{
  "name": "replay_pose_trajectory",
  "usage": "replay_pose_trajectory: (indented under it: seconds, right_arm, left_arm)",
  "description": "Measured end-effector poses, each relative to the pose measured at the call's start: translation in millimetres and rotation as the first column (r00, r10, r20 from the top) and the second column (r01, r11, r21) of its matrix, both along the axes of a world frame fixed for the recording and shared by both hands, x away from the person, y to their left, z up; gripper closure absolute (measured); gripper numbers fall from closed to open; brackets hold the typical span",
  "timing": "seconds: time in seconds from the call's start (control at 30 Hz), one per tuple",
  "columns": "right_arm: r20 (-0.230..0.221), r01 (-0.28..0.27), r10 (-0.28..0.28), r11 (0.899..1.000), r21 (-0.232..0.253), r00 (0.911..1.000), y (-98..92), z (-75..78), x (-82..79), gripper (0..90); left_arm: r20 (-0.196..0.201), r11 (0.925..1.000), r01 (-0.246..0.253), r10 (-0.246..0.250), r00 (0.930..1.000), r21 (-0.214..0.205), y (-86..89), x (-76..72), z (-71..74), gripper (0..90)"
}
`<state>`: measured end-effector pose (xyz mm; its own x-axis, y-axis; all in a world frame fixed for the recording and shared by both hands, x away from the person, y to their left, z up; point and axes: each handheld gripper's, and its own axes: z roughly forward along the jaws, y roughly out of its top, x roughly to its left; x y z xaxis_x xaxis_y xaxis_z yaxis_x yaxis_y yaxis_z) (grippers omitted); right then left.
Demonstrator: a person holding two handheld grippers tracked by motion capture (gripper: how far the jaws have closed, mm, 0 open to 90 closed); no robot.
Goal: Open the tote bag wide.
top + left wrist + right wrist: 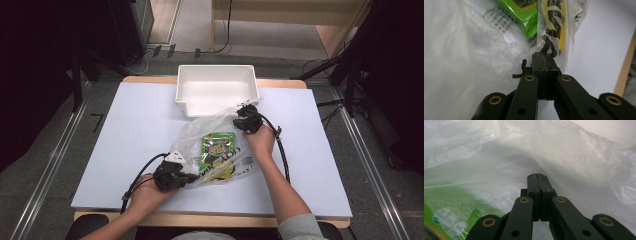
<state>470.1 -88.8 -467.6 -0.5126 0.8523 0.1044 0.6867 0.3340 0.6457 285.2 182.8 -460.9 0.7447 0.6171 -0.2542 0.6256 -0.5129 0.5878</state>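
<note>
Crinkled translucent plastic bag (215,150) lies mid-worktop (125,130), stretched between both tools. Left hand-held gripper (544,58) clamped on its near printed edge; right hand-held gripper (538,178) clamped on its far film. Glossy green packet (217,148) inside.

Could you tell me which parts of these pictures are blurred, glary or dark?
High view: surroundings dark, white bin washed out. Left gripper view: plastic bag soft, jaws sharp. Right gripper view: green packet blurred, bag film hazy.
</note>
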Motion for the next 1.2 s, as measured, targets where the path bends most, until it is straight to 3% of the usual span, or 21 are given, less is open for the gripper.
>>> replay_pose_trajectory:
  seconds: [0.17, 0.37, 0.5, 0.67, 0.73, 0.83, 0.9, 0.93, 1.07, 1.2]
  right_arm:
    - [0.002, 0.02, -0.019, 1.0, -0.02, 0.9998, -0.3, 0.8, 4.5, 90.0]
    - [0.01, 0.057, -0.057, 0.998, -0.022, 0.9983, 1.2, 0.3, 6.7, 90.0]
    - [-0.019, 0.041, -0.041, 0.999, -0.006, 0.999, 0.3, 4.7, 3.5, 90.0]
    - [-0.001, -0.005, 0.005, 0.999, 0.043, 1.0, -4.5, 19.5, -14.6, 90.0]
    - [0.011, -0.025, 0.024, 0.998, 0.052, 0.9996, -5.8, 24.7, -22.2, 90.0]
    - [0.024, -0.047, 0.046, 0.996, 0.076, 0.9987, -8.1, 32.1, -32.8, 90.0]
    - [0.034, -0.06, 0.057, 0.995, 0.083, 0.9978, -9.8, 36.0, -39.2, 90.0]
    - [0.036, -0.068, 0.065, 0.994, 0.085, 0.9972, -10.5, 37.3, -42.2, 90.0]
    - [0.045, -0.091, 0.087, 0.992, 0.086, 0.9952, -11.5, 40.5, -51.8, 90.0]
    - [0.059, -0.112, 0.107, 0.99, 0.089, 0.9926, -14.5, 42.9, -64.4, 90.0]
  left_arm:
    - [-0.014, 0.9999, 0.015, -0.015, 0.9998, -0.003, 6.8, -9.1, 0.1, 90.0]
    - [-0.035, 0.9998, 0.005, -0.006, 0.9994, -0.019, 14.7, -7.9, 0.6, 90.0]
    - [-0.012, 0.9985, -0.003, 0.002, 0.9999, -0.055, 16.5, -2.1, 6.9, 90.0]
    - [0.04, 0.9972, 0.009, -0.006, 0.9992, -0.074, 11.3, 3.0, 25.1, 90.0]
    - [0.044, 0.9967, 0.008, -0.004, 0.999, -0.081, 10.3, 5.3, 29.3, 90.0]
    - [0.074, 0.9952, 0.001, 0.006, 0.9972, -0.098, 5.6, 21.2, 49.9, 90.0]
    - [0.086, 0.9949, 0.005, 0.003, 0.9963, -0.101, 4.2, 25.9, 55.3, 90.0]
    - [0.092, 0.9948, 0.004, 0.005, 0.9957, -0.101, 1.2, 34.8, 67.0, 90.0]
    - [0.119, 0.9954, 0.014, -0.003, 0.9929, -0.095, -3.4, 50.0, 81.2, 90.0]
    - [0.123, 0.9961, -0.002, 0.013, 0.9923, -0.088, -8.8, 80.2, 91.3, 90.0]
